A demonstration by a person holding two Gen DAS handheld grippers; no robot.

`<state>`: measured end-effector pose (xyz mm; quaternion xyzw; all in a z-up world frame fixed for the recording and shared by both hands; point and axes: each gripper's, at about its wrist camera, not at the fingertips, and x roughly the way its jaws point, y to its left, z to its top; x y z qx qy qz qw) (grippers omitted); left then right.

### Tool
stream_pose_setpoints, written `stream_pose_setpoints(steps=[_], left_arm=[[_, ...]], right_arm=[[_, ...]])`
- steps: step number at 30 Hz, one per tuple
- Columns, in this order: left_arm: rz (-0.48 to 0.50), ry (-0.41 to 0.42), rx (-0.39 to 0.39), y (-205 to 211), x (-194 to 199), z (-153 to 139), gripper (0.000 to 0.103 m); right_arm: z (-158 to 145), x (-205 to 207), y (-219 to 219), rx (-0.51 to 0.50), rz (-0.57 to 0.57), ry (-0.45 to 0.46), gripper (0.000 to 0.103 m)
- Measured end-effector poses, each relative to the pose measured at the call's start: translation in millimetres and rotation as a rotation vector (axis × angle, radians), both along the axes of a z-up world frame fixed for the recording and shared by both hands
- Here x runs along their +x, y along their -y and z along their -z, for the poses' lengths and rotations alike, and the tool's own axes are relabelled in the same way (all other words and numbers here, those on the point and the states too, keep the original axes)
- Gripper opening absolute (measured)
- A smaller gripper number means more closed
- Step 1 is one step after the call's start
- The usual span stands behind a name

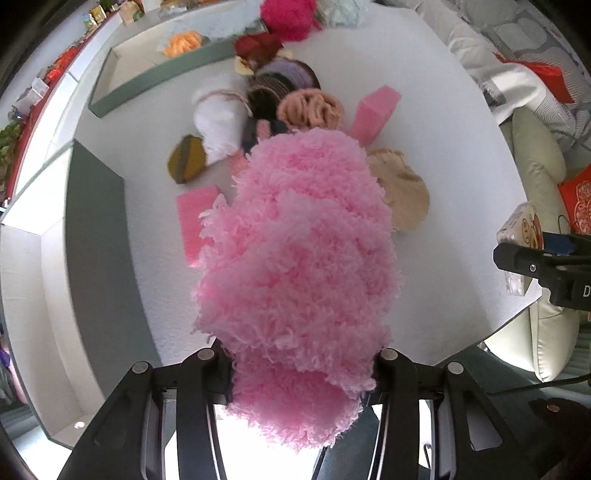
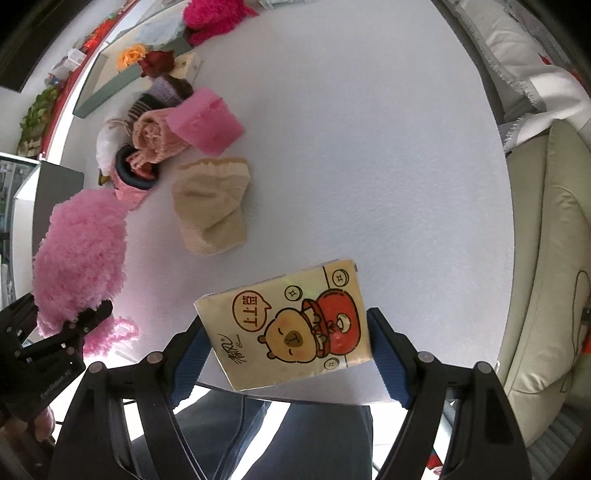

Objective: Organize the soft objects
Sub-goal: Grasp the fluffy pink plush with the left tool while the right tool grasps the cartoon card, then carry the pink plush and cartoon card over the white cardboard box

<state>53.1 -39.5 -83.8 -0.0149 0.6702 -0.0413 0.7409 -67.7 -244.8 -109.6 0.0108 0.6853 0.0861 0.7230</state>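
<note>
On the far left of the worktop (image 1: 424,110) sits a green tray (image 1: 147,79). Only an orange yarn flower (image 1: 183,42) and a pale blue soft thing lie in it, so the job looks just begun.

The left tongs (image 1: 299,354) are clenched on a fluffy pink yarn ball (image 1: 295,243) and hold it up off the worktop. It is picked up but not put away yet.

Behind it, in the middle, a heap is left to sort: a white pouch (image 1: 218,118), a peach knit roll (image 1: 310,109), a purple and brown knit thing (image 1: 284,75), a red flower (image 1: 258,46), two pink sponges, one near left (image 1: 194,221) and one far right (image 1: 373,110), and a tan knit cap (image 2: 212,206) just right of the pink ball. A bright pink fluffy ball (image 1: 288,16) sits at the far edge.

On the right, the right tongs (image 2: 288,339) squeeze a tissue pack (image 2: 291,325) with a cartoon bear on it, lifted near the front edge. It still needs a home too.

So most soft things are still waiting, I think.
</note>
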Motion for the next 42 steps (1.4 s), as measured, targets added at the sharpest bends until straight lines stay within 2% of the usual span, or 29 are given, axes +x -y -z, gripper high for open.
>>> stream_pose_setpoints(steps=[2,3,5,9,20,25,30,36,42], left_arm=[[0.003,0.019,0.009,-3.3,-1.9,-2.8,0.047],[0.003,0.026,0.008,-6.9,-4.2,-7.0,0.047],[0.003,0.045,0.009,-10.7,-8.1,-8.5,0.047],[-0.027,0.077,0.025,-13.0,-12.8,-21.8,0.047],[-0.233,0.157,0.037,-33.7,-37.6,-58.9,0.047],[-0.311,0.165,0.046,-30.7,-57.0,-68.1,0.047],[-0.374,0.168,0.080,-33.9,-80.1,-82.9,0.047],[-0.438,0.195,0.108,-56.3,-96.4,-99.2,0.047],[-0.466,0.230,0.135,-98.3,-98.6,-106.4,0.047]], right_arm=[[-9.8,2.5,5.1,0.002,0.008,0.014,0.083],[-19.7,-1.7,-13.2,-0.001,0.008,0.023,0.083],[-33.3,-9.1,-15.2,-0.005,0.009,0.040,0.083],[-39.1,-14.7,-26.9,-0.001,0.001,0.062,0.083],[-63.9,-16.5,-43.4,-0.009,-0.097,0.130,0.083],[-75.4,-30.3,-40.0,-0.039,-0.162,0.162,0.083],[-76.8,-43.0,-32.4,-0.010,-0.177,0.149,0.083],[-79.3,-51.9,-47.2,0.029,-0.226,0.144,0.083],[-97.9,-45.2,-77.2,0.059,-0.254,0.207,0.083]])
